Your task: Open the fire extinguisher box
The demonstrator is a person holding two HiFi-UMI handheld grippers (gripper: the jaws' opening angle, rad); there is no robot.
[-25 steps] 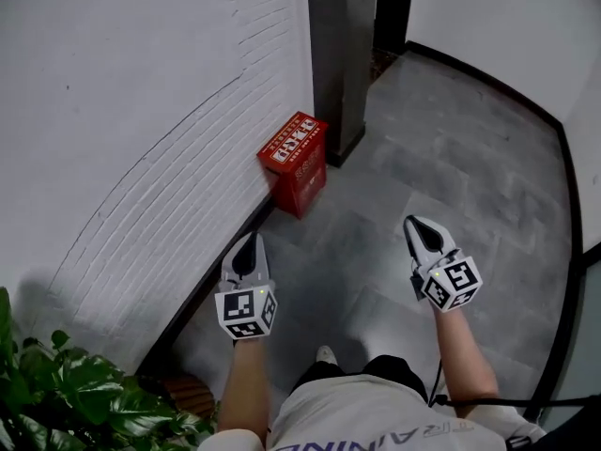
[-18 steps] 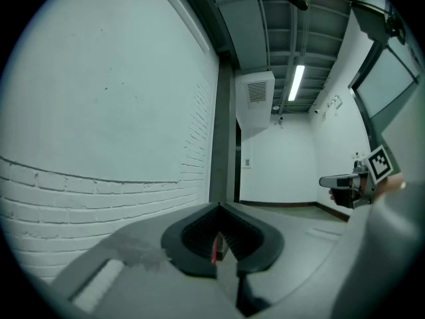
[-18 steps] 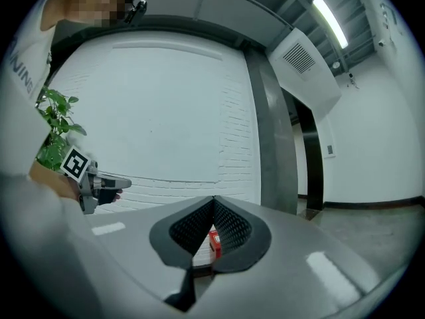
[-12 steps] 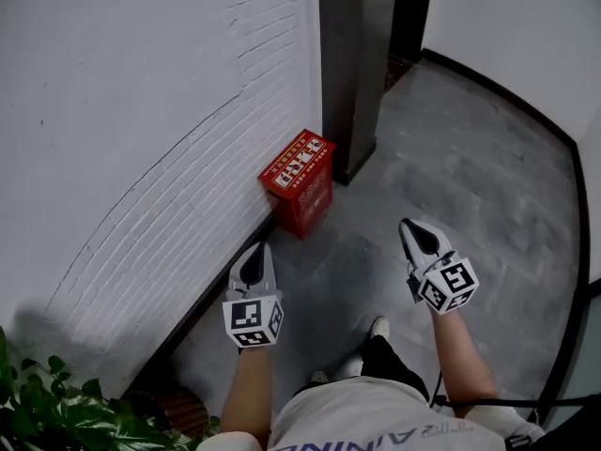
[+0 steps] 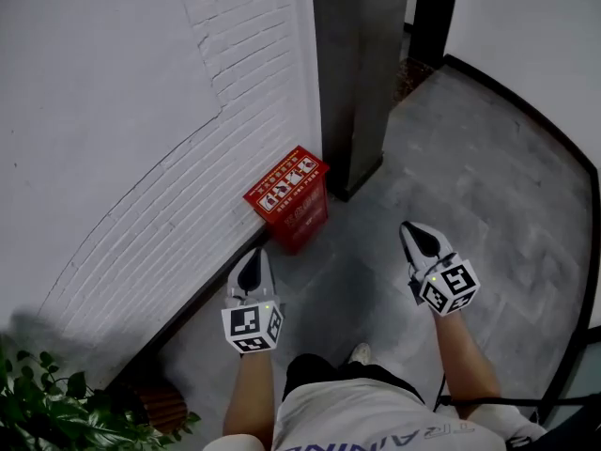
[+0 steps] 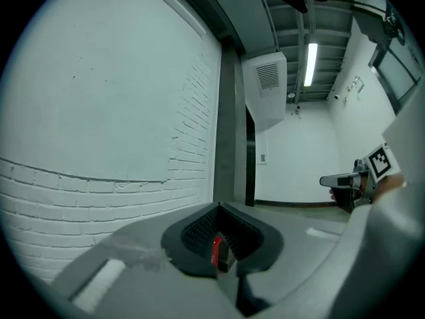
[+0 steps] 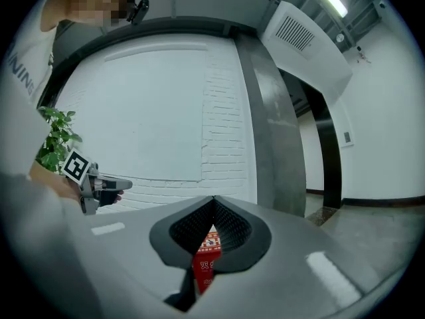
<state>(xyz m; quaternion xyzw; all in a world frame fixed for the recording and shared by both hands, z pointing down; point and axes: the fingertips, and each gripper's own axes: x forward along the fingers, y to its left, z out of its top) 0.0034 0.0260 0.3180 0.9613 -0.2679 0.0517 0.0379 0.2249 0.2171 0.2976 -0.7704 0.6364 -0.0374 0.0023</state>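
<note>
Box: fire extinguisher box (image 5: 288, 198), red, on the floor (image 5: 488, 186), lid down. Back looks to be against the white brick wall (image 5: 141, 158), grey pillar (image 5: 352, 73) just beside at its 2 o'clock.
Box vs person: approx 12 o'clock ahead, well apart from both tools.
L tool: left gripper (image 5: 252, 255) points at the box at its 12 o'clock. Jaws closed tip to tip, nothing held; only a sliver of red shows past them in the left gripper view.
R tool: right gripper (image 5: 416, 233) has the box at approx 10 o'clock. Jaws also together, empty; box front and top label show beyond them in the right gripper view.
Stage: approach, no contact yet; opening not begun.
Handling (judgement): prob. painted sheet metal, so stiff and a bit slick. Body likely heavy if cylinders are inside, so it shouldn't slide much. Lid should be light.
Grip spot (judgement): front lip of lid, side away from the wall; hinge prob. wall side. Latch or handle too small to tell.
Need: jaws must part before pinching the lip.
Other: plant (image 5: 47, 412) at 8 o'clock, out of the way.
</note>
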